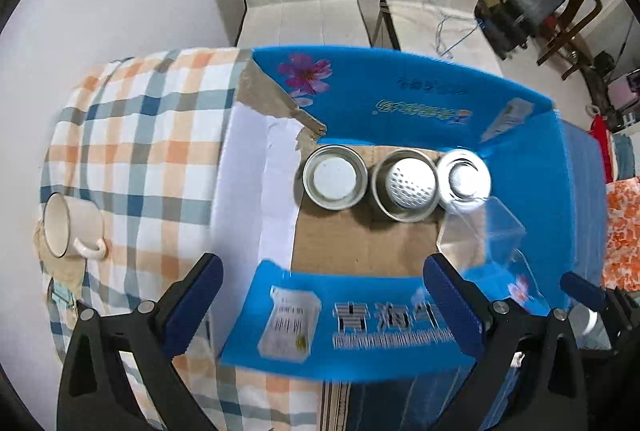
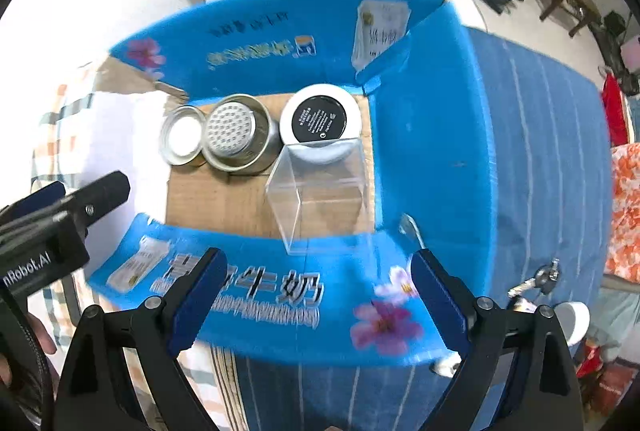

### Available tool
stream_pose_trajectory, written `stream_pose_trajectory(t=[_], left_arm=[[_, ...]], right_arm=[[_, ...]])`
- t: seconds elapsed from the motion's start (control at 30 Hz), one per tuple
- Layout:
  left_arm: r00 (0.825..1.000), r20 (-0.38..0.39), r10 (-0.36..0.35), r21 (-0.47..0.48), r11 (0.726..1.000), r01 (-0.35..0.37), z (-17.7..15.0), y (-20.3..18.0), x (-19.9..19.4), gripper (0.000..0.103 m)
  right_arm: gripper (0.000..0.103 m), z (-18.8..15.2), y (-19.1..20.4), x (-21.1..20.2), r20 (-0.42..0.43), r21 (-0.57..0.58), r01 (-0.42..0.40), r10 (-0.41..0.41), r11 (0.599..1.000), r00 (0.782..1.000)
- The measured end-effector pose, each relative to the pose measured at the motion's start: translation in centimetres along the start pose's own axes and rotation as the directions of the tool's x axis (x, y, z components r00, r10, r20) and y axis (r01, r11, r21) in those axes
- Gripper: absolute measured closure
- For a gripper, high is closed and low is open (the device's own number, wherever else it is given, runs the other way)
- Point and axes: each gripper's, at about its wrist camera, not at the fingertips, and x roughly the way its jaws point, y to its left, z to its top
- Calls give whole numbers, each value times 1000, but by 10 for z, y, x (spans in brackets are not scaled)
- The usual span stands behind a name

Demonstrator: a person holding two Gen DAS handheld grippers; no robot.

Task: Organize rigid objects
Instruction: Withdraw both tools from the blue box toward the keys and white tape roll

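Both grippers point steeply down over an open blue cardboard box (image 2: 432, 135). The left gripper (image 1: 324, 295) has its blue-padded jaws spread wide with nothing between the pads; it hangs above the box's near flap. The right gripper (image 2: 320, 291) likewise stands wide apart and holds nothing, above the near flap with its printed flowers. In the right wrist view the left gripper's black body enters from the left edge, with part of a person's hand (image 2: 40, 343) below it.

Contents of the box, on its brown cardboard floor: a row of three round items along the far wall. From the left, a shallow metal tin (image 1: 335, 177) with a white disc inside; touching it or just beside it, a taller metal can (image 1: 405, 187) holding a dimpled white insert, possibly a perforated lid; then a white round jar (image 2: 320, 125) whose black face bears small white print. A clear plastic box (image 2: 318, 191), upright and empty, stands in front of the jar near the right wall.

Outside the box, a white mug (image 1: 70, 231) lies on its side on the checked cloth (image 1: 132, 135), well apart from the box. A bunch of keys (image 2: 538, 281) lies on the blue striped cloth (image 2: 532, 159).
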Motion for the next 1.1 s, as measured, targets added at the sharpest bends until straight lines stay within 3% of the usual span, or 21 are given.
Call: stream_pose_trajectory(t=[0.23, 0.8, 0.97, 1.1], left_arm=[[994, 105, -44, 16, 999, 42, -30, -7, -59, 0], [978, 206, 6, 47, 999, -16, -85, -37, -132, 0], [974, 228, -15, 80, 997, -4, -97, -68, -136, 0], [975, 213, -70, 125, 991, 44, -109, -111, -118, 0]], right_arm=[[8, -31, -6, -66, 88, -22, -25, 27, 999, 996], [8, -94, -7, -144, 207, -80, -71, 86, 994, 974], [8, -114, -52, -150, 217, -22, -86, 88, 996, 972], [8, -138, -131, -142, 196, 102, -22, 1, 995, 981]])
